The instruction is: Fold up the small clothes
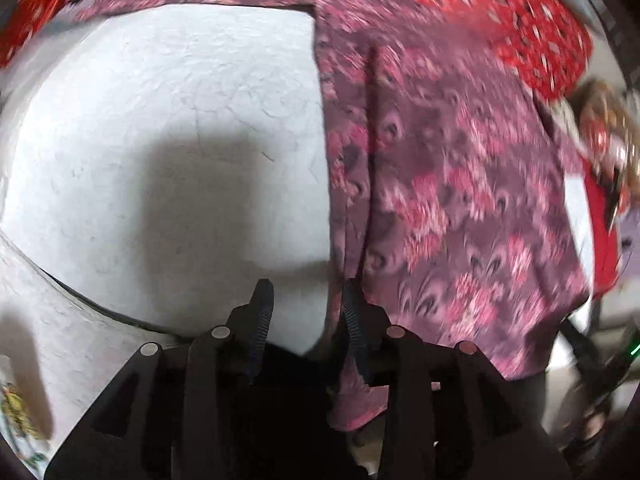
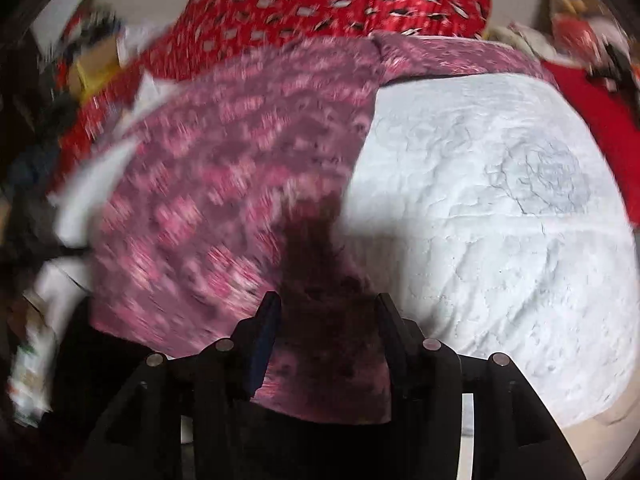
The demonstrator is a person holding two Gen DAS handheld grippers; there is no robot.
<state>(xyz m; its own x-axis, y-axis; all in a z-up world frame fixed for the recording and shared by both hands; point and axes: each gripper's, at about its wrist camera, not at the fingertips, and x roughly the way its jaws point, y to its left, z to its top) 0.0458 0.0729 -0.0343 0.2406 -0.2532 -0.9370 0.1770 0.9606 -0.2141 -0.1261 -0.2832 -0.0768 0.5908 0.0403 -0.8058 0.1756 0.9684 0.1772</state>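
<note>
Left tongs [image 1: 306,312] gape, floral garment [image 1: 460,200] edge brushing one finger; right tongs [image 2: 326,324] gape around a bunched fold. Risk: fold slips, bunches on white bedspread [image 1: 180,120].

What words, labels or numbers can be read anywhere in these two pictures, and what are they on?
None can be read.
The purple floral cloth carries only a pattern of flowers and feathers.
The red cloth carries only small white and black marks, not letters.
The white bedcover shows only a faint stitched or drawn rose in the right wrist view.
The clutter at the picture edges is too blurred to tell whether it bears any print.
</note>
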